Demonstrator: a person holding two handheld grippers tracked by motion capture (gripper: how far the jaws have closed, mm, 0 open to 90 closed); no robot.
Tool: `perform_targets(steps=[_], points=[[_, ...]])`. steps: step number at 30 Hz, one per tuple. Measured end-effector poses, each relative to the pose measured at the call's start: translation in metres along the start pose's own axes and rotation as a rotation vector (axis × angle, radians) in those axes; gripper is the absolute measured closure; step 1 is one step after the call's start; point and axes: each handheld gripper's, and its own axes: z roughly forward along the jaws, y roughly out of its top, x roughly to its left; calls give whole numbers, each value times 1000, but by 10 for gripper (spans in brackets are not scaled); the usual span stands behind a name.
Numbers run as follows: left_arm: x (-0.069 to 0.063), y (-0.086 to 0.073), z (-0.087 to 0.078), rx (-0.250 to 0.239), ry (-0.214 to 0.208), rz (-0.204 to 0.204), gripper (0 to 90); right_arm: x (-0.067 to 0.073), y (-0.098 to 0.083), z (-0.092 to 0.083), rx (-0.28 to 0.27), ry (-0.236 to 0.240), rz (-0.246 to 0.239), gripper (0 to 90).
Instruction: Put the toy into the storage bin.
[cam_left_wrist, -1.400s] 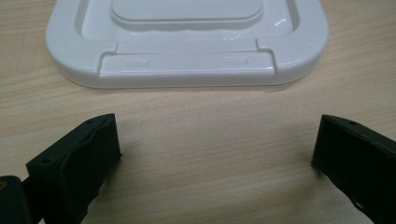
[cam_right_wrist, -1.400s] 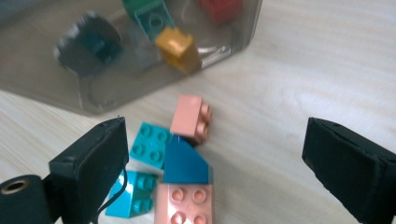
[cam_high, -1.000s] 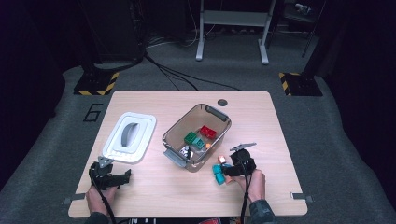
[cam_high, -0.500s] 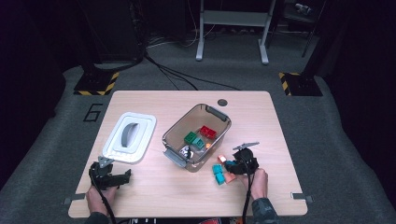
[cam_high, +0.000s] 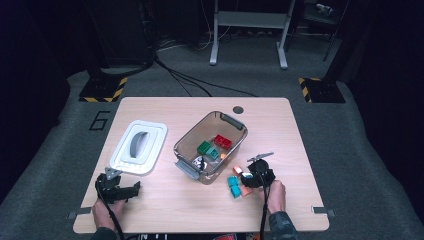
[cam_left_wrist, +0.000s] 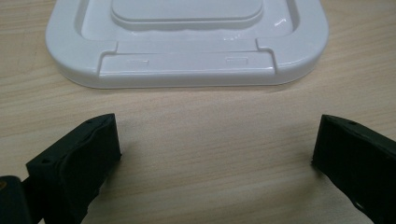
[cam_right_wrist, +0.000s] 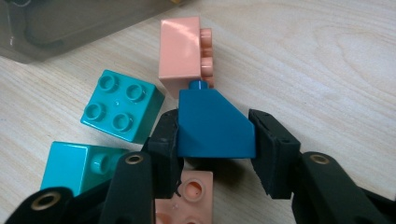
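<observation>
- The left gripper rested on the table well to the left of the clear bin, near the table's front edge, in the person's left hand.
- Its jaws stood spread wide with bare wood between them and nothing held, as the left gripper view showed.
- The white lid lay flat on the table left of the bin, just beyond that gripper; in the left gripper view its near rim sat just past the jaw tips, apart from them.
- The bin stood at the middle of the table with a red brick and green bricks inside.
- Two teal bricks lay on the table just in front of the bin's right near corner; in the right gripper view one sat studs up and the other lay on its side beside it.
- The right gripper sat in front of and to the right of the bin, in the person's right hand.
- Its jaws had just been closing and pinched a dark blue sloped brick, one pad on each side.
- That blue brick sat among the loose bricks near the bin, its top stud touching a pink brick lying on its side beyond it.
- Another pink brick lay beneath the jaws, studs up.
</observation>
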Motion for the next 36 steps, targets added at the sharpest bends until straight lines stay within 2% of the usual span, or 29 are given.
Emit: perform_targets(steps=[2,5,15,20,24,26,29,30,36], points=[[0,0,0,0,0,0,6,1,0,-2,-8,-18,-4,586],[0,0,0,0,0,0,6,-2,-2,-4,-18,-13,-3,586],[0,0,0,-2,0,0,6,-16,0,-21,-101,-2,59,587],[0,0,0,-3,1,1,6,-21,7,-34,-139,1,70,587],[0,0,0,-3,3,2,6,-26,13,-42,-158,-12,61,587],[0,0,0,-3,3,2,6,-27,15,-45,-160,-9,78,587],[0,0,0,-3,3,2,6,-29,18,-50,-170,-15,65,587],[0,0,0,-3,3,2,6,-29,19,-52,-170,-11,79,587],[0,0,0,-3,2,2,6,-32,27,-62,-190,-20,67,587]])
